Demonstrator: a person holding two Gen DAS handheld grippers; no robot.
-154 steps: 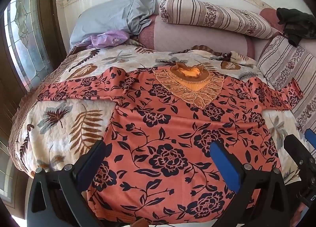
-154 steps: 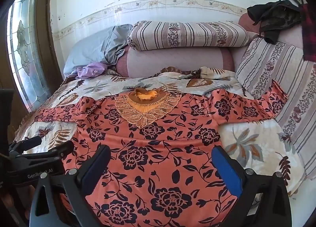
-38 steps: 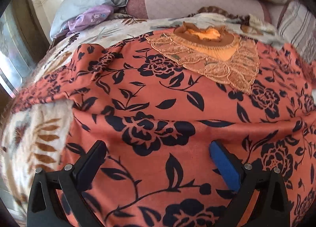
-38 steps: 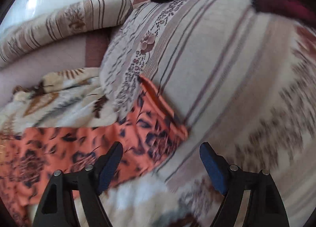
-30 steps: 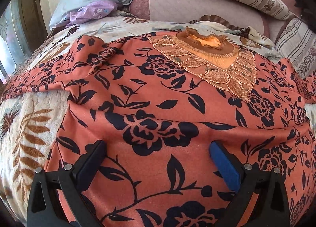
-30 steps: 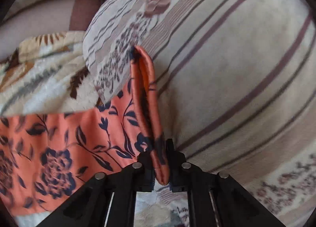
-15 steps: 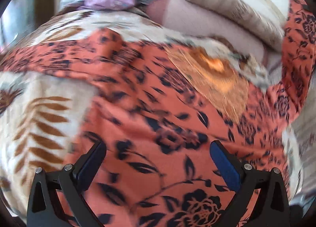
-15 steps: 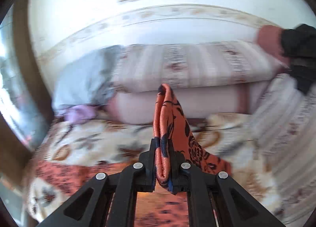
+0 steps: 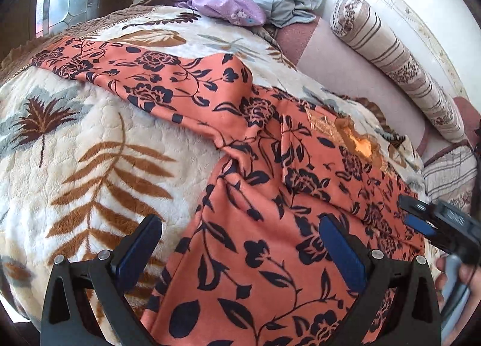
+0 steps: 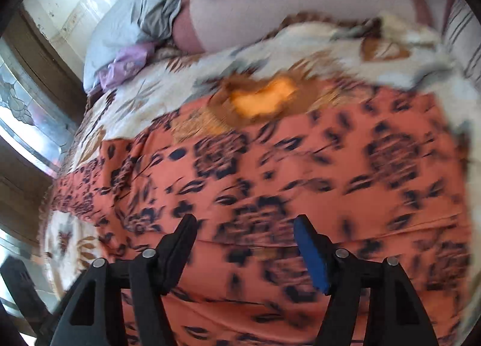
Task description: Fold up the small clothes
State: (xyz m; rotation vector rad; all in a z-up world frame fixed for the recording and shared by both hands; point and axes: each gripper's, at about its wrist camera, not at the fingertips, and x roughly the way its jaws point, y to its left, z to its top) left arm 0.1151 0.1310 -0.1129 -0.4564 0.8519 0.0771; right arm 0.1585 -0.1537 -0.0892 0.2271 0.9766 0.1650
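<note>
The right-hand sleeve of the orange floral top [image 9: 264,183], which the right gripper [image 10: 245,243] was pinching against the striped cushion a second ago, now lies folded across the top's chest, covering most of the embroidered neckline [image 9: 357,141]. That gripper's jaws are opening with nothing between them; blurred fabric of the top lies just below and ahead of its fingertips.

The left gripper [image 9: 240,246] is spread wide and holds nothing. The top's left edge runs between its two fingers: the blue-padded finger [image 9: 342,249] is over the fabric, the other finger [image 9: 138,246] over the leaf-print blanket [image 9: 99,141]. The far sleeve [image 9: 135,75] lies stretched flat on the blanket, ahead and to the left of this gripper. The right gripper shows at this view's right edge, held by a hand [image 9: 460,283], over the top's right side.
</note>
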